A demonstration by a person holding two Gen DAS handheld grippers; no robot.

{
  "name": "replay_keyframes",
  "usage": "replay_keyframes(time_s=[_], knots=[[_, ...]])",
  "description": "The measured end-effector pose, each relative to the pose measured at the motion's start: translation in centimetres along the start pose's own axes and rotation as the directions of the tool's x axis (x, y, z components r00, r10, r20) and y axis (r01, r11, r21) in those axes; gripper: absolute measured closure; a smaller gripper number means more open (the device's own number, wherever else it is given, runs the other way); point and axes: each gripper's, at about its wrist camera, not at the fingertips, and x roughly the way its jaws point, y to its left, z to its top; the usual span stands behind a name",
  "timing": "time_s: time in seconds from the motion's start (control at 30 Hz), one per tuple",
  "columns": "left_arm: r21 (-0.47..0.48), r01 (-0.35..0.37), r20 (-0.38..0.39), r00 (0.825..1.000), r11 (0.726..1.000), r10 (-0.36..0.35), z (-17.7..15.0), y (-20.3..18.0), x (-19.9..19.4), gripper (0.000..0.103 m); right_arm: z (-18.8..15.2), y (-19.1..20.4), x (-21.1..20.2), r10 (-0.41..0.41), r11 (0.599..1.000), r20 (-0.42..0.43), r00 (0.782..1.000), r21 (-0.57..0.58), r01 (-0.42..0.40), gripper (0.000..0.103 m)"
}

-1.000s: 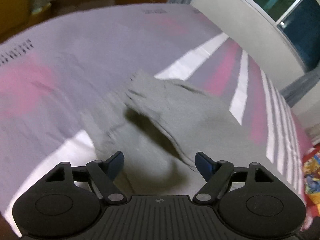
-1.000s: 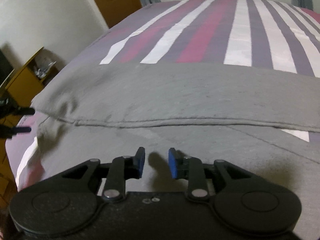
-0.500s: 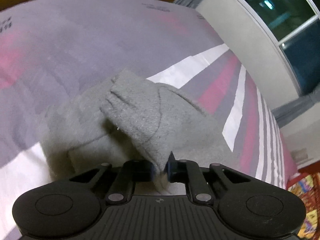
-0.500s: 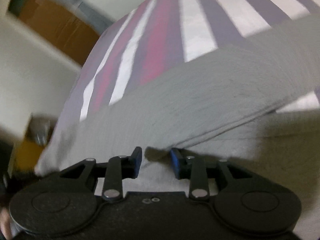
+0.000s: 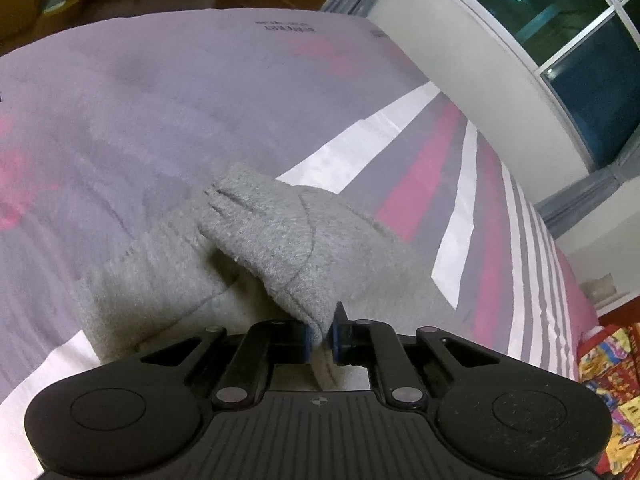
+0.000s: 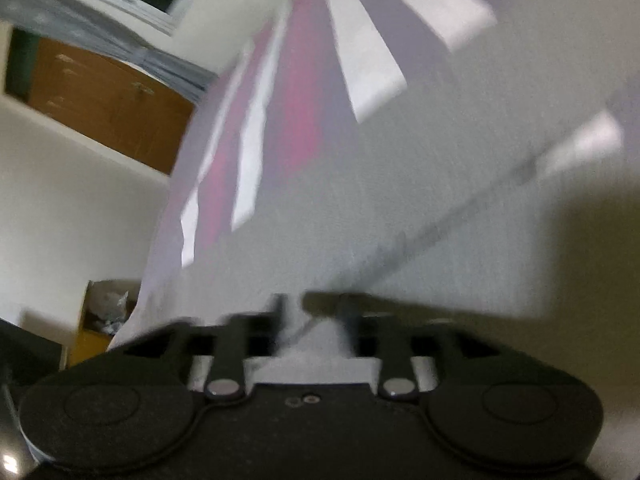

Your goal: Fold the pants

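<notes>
Striped bedding (image 5: 420,168) in grey, white and pink is spread over the bed, with a dark window (image 5: 568,20) seen beyond it in the left wrist view. On it the fleecy grey pants (image 5: 280,248) are bunched, a folded edge pinched tight in the left claw (image 5: 321,338). Through the right wrist view, blurred, the pants (image 6: 400,200) lie flat; the right claw (image 6: 312,312) is opening over them, gripping nothing; a wooden door (image 6: 108,108) is seen behind.
</notes>
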Motion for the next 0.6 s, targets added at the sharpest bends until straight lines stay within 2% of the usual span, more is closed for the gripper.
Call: replay_keyframes(time_s=[0.1,0.2,0.23,0.27,0.33,0.43,0.5,0.6], knots=[[-0.008,0.002,-0.006,1.000,1.000,-0.002,0.1,0.1,0.2,0.093,-0.6,-0.6,0.5,0.004,1.000,0.024,1.000,0.019,-0.004,0.059],[-0.018,-0.002,-0.016,1.000,1.000,0.002,0.3,0.3,0.5,0.093,0.3,-0.1,2.1,0.018,0.996,0.067,0.998,0.081,-0.024,0.060],[-0.023,-0.004,-0.019,1.000,1.000,0.004,0.4,0.5,0.7,0.093,0.7,-0.2,2.3,0.020,0.994,0.081,0.997,0.106,-0.028,0.065],[-0.026,-0.008,-0.021,1.000,1.000,0.008,0.5,0.6,0.9,0.093,0.5,-0.2,2.4,0.014,0.992,0.095,0.995,0.120,-0.025,0.076],[-0.021,-0.015,-0.016,1.000,1.000,0.015,0.4,0.6,1.2,0.093,0.0,0.2,1.9,0.002,0.997,0.105,0.994,0.080,-0.011,0.095],[-0.001,-0.008,-0.003,1.000,1.000,0.008,0.1,0.4,0.7,0.094,-1.7,1.2,-0.8,0.020,1.000,0.127,0.992,-0.011,-0.019,0.096],[0.001,0.012,0.008,1.000,1.000,-0.012,-0.2,0.5,-0.5,0.095,-2.6,2.8,-3.3,0.064,0.994,0.135,0.989,-0.097,-0.051,0.096],[0.019,0.047,0.017,0.999,0.999,-0.047,-0.5,1.4,-3.4,0.095,-4.4,4.2,-6.9,0.123,0.975,0.105,0.987,-0.197,-0.101,0.096]])
